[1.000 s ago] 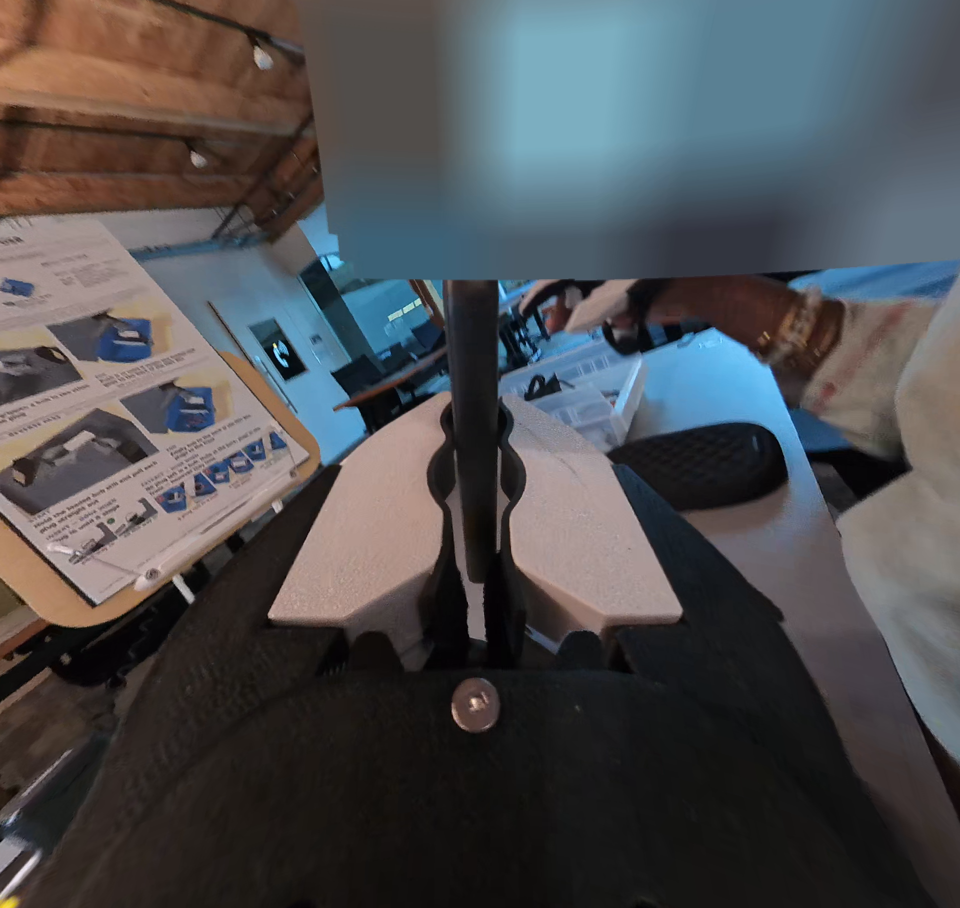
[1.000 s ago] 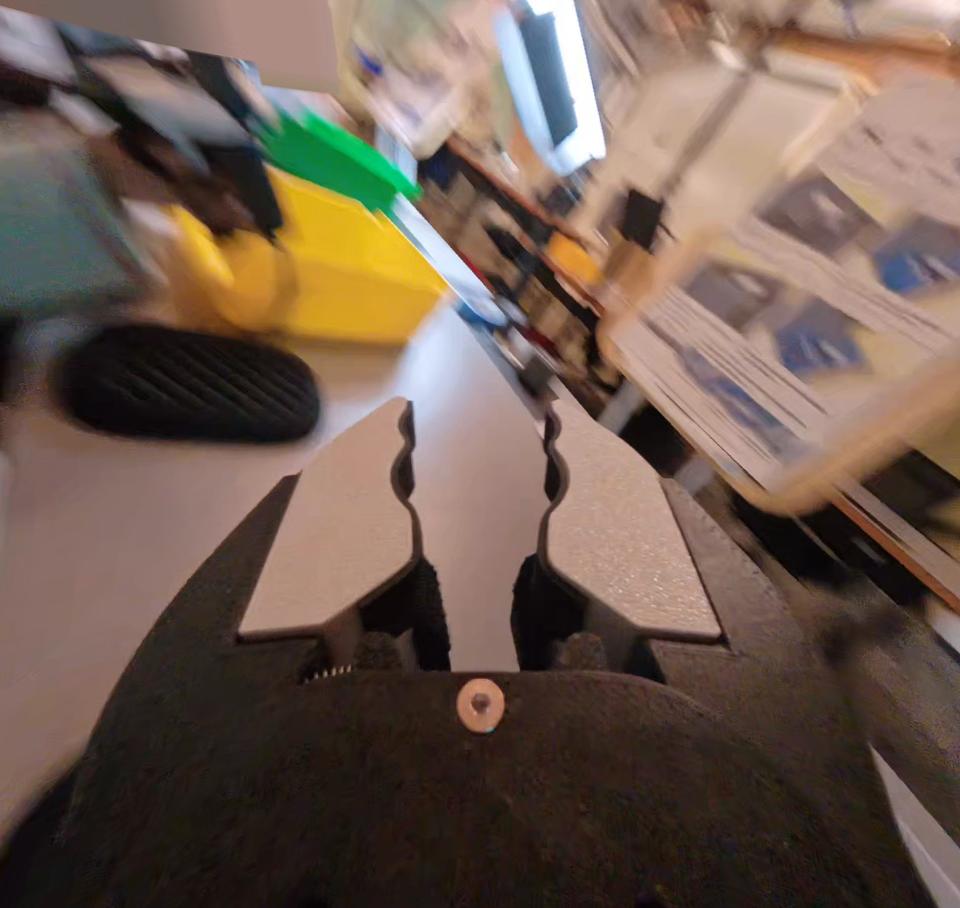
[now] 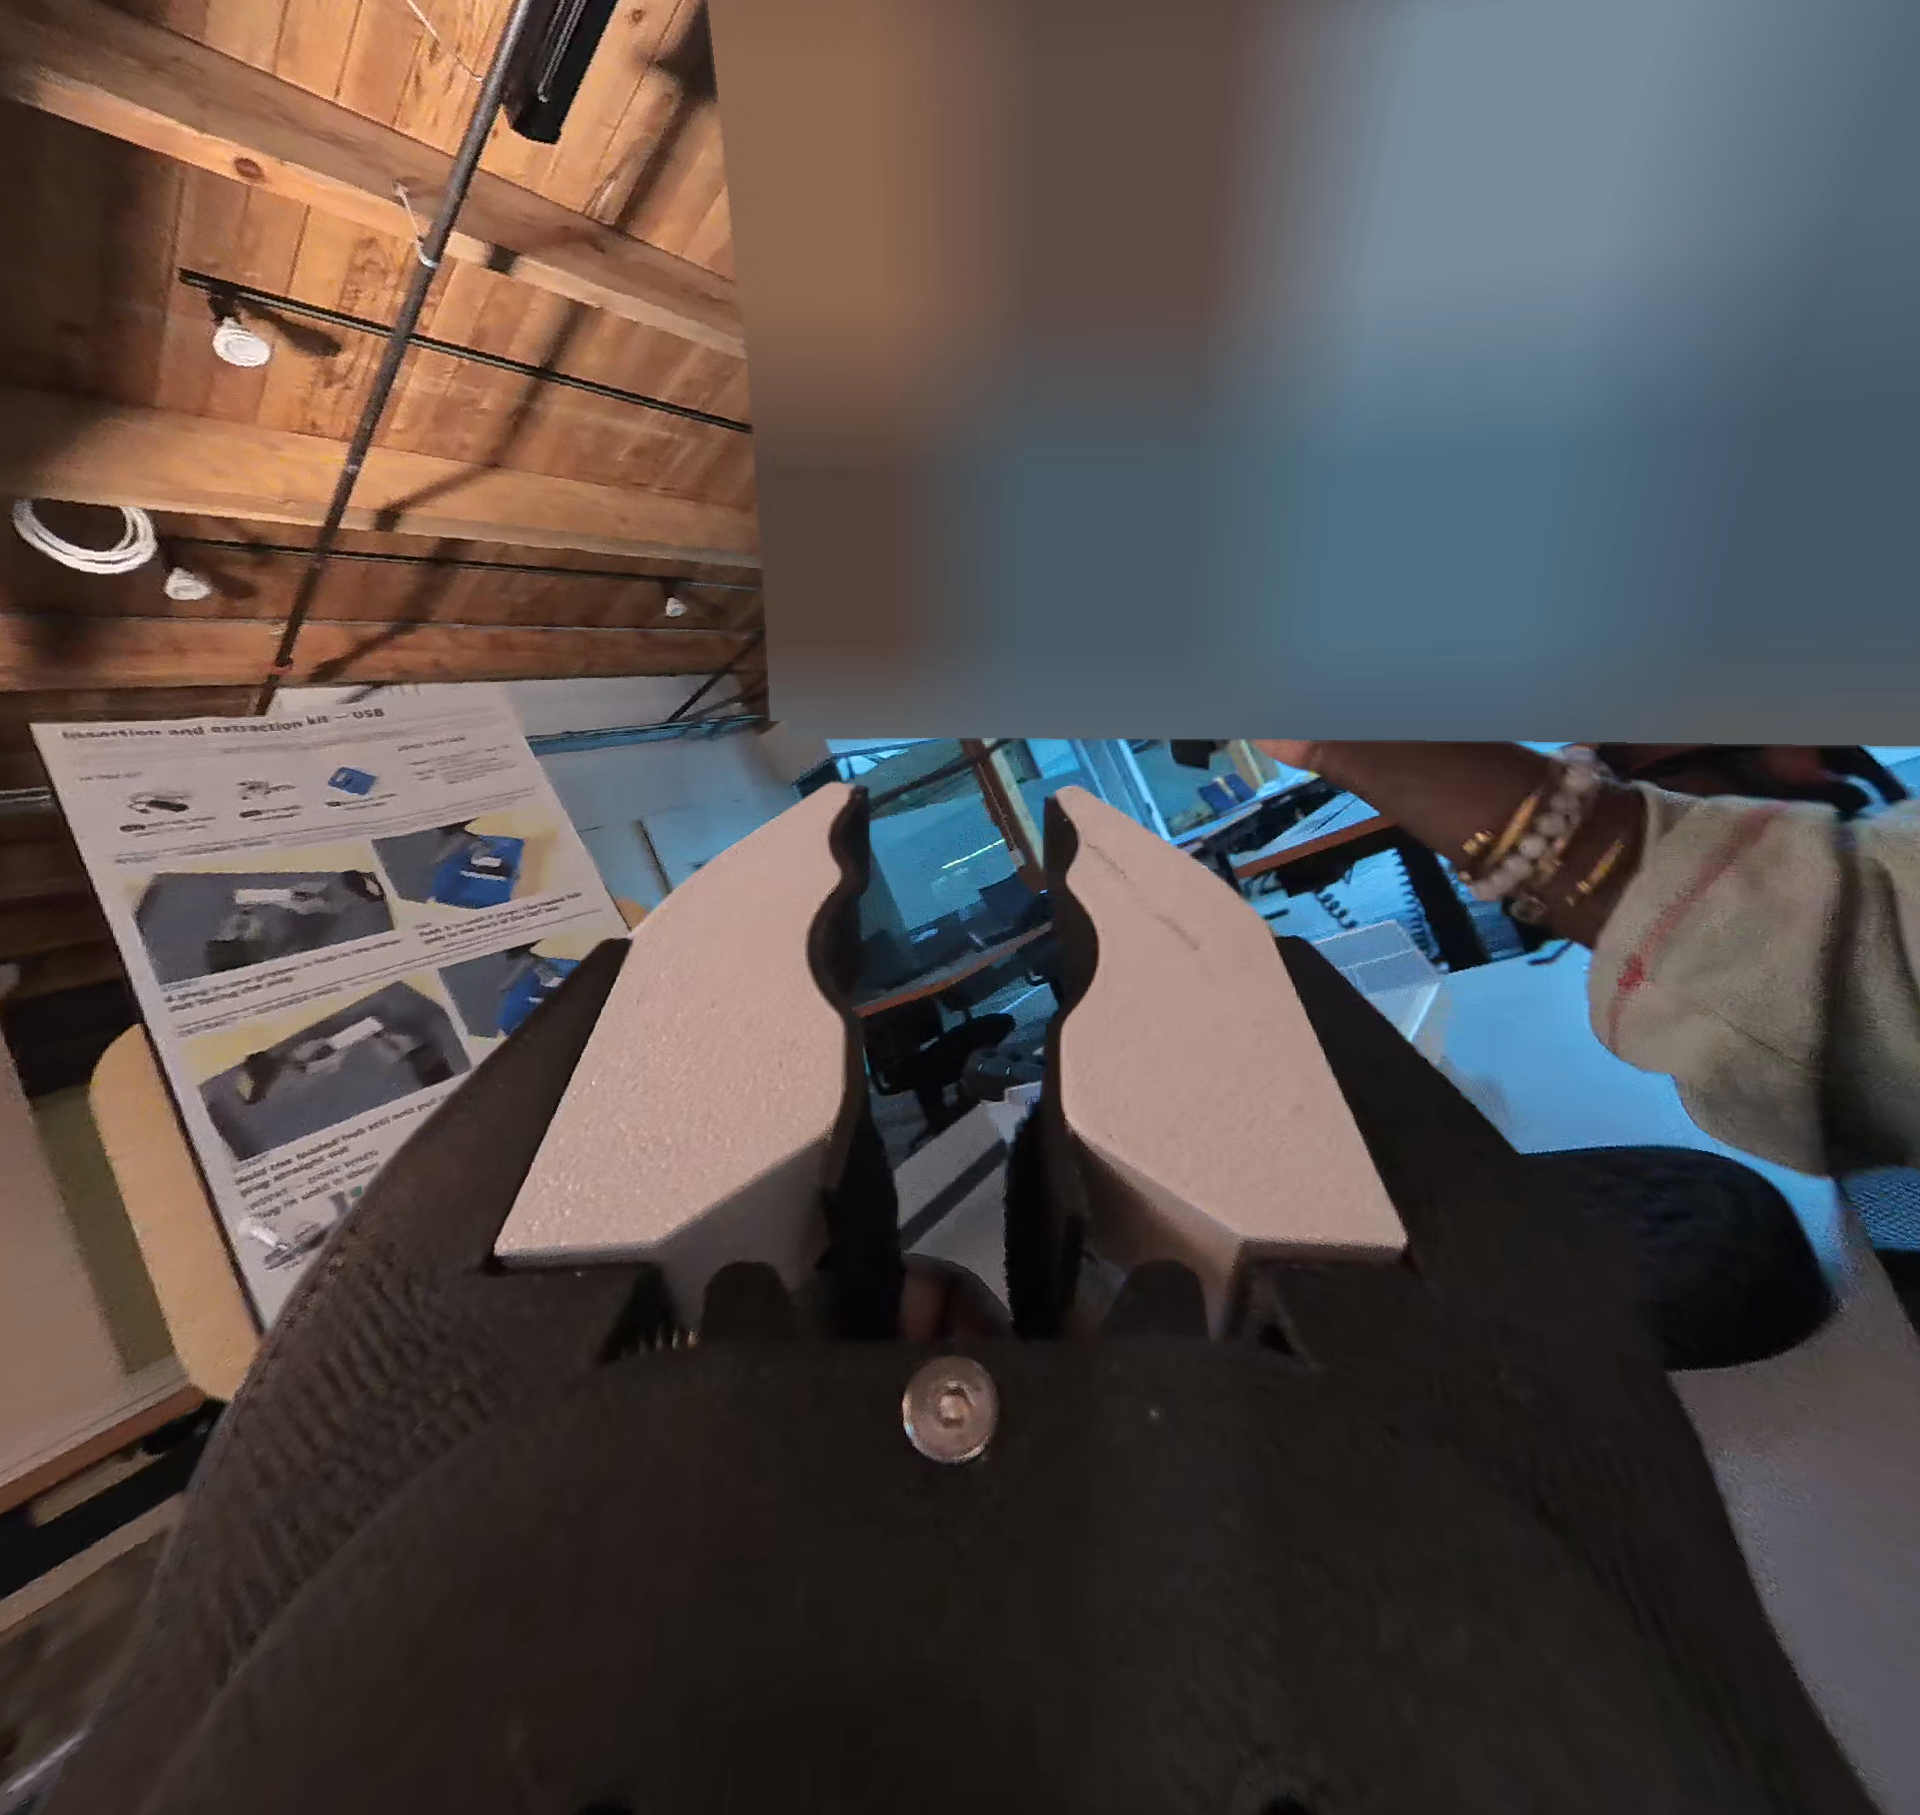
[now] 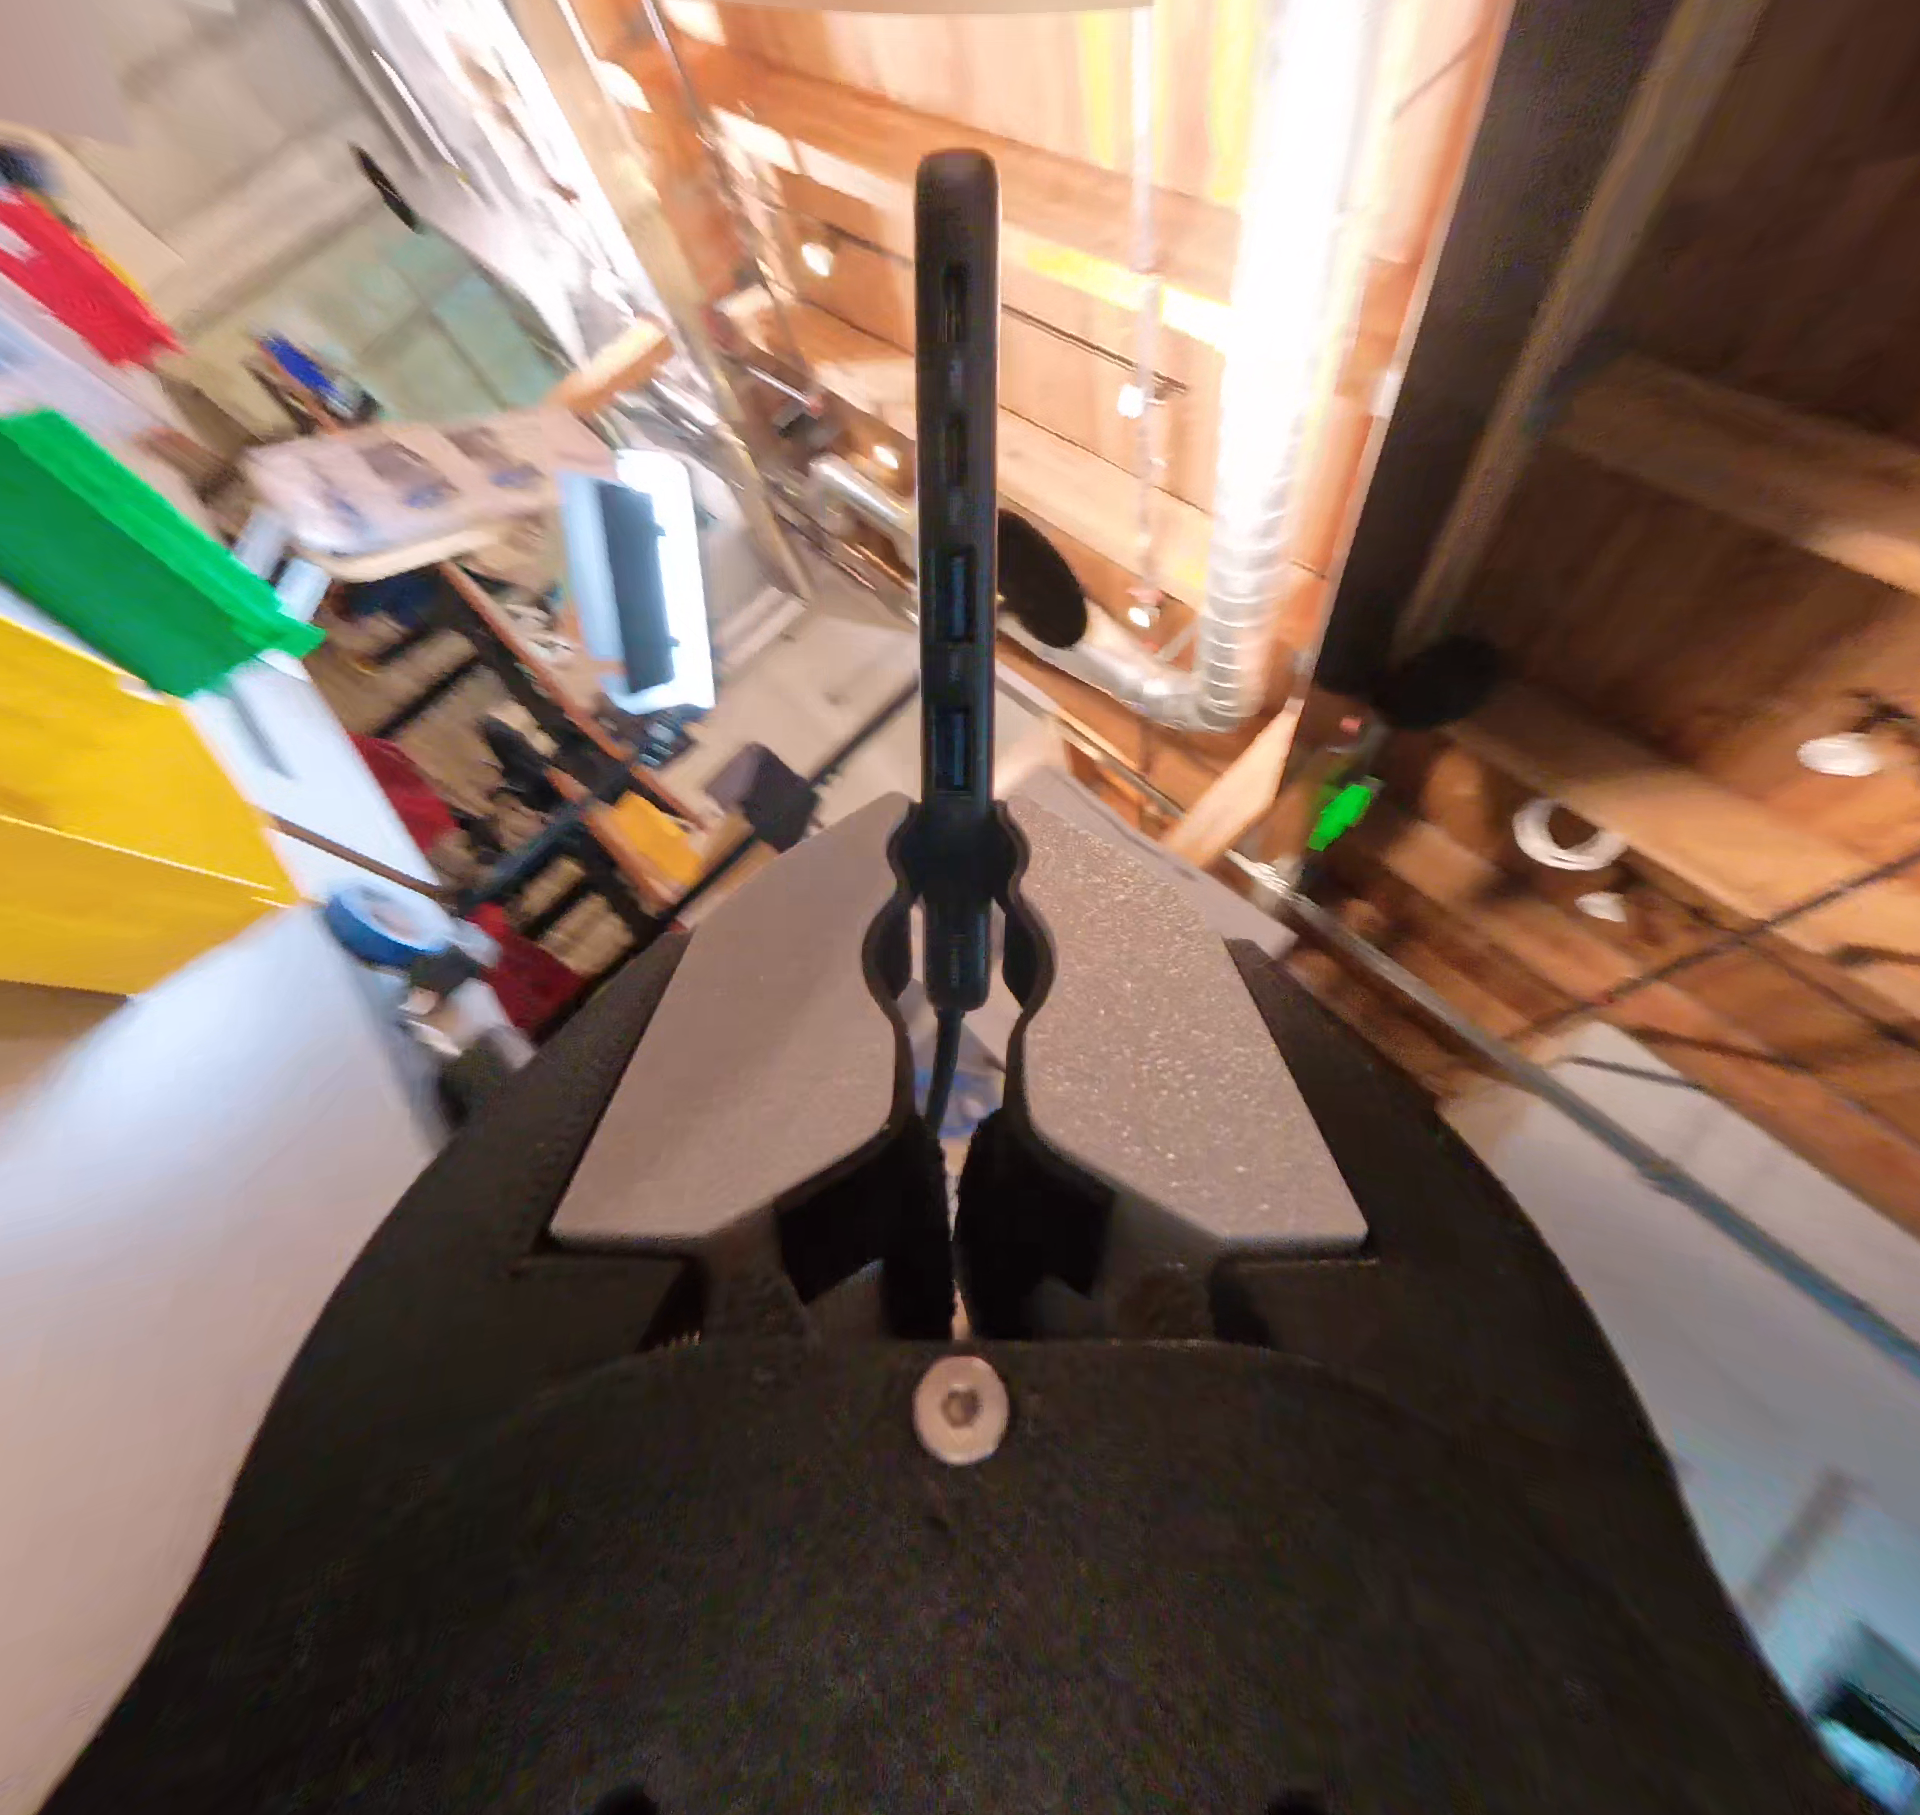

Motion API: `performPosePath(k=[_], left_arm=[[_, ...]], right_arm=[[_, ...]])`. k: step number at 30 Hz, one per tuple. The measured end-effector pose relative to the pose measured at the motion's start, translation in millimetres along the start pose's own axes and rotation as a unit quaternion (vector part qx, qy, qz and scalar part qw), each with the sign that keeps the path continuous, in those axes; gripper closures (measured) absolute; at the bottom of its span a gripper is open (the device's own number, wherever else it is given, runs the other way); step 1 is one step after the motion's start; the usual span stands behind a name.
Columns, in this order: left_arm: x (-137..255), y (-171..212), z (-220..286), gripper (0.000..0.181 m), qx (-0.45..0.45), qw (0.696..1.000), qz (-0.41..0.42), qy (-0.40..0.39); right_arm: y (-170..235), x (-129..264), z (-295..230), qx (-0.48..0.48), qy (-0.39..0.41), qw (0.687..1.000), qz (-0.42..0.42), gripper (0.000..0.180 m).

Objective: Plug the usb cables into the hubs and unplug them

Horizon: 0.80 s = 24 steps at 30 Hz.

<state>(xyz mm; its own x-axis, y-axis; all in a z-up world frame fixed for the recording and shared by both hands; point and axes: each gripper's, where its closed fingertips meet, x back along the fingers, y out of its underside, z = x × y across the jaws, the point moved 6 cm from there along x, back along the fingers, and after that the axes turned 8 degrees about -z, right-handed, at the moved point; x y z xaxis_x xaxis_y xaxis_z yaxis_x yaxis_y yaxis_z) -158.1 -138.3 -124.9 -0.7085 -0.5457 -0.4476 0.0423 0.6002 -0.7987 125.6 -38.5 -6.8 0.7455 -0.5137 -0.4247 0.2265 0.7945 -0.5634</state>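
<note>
Wooden ceiling beams [image 3: 395, 155] with small spot lamps fill the upper part of both views, since both grippers are tilted upward. Below the beams in the left wrist view, an instruction sheet [image 3: 312, 934] leans on a board at the far left. To the right of that sheet, the left gripper [image 3: 951, 809] has its jaws spread, with nothing between them. Farther right of the sheet, a person's sleeve [image 3: 1745, 986] and a wrist with bracelets [image 3: 1538, 851] reach across, above a black ribbed oval pad [image 3: 1704, 1256] on the white table [image 3: 1766, 1516].

In the right wrist view, a green bin [image 4: 125, 560] and a yellow bin [image 4: 104, 809] sit at the left. To their right, the right gripper [image 4: 956, 820] pinches a slim black hub [image 4: 956, 477] near its lower end. The hub stands straight up along the fingers, its ports facing the camera, and a dark cable [image 4: 940, 1069] leaves its base between the jaws.
</note>
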Motion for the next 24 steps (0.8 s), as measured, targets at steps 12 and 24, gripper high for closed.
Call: performPosePath(k=[12,24], left_arm=[[-0.7,-0.6,-3.4,0.153,0.012,1.000,0.009,-0.018],[0.2,3.1,-5.0,0.153,-0.003,1.000,-0.008,-0.024]], right_arm=[[162.9,8.8,117.1,-0.129,-0.036,0.988,-0.074,0.168],[279.1,85.3,93.6,-0.215,-0.011,0.899,-0.381,0.167]])
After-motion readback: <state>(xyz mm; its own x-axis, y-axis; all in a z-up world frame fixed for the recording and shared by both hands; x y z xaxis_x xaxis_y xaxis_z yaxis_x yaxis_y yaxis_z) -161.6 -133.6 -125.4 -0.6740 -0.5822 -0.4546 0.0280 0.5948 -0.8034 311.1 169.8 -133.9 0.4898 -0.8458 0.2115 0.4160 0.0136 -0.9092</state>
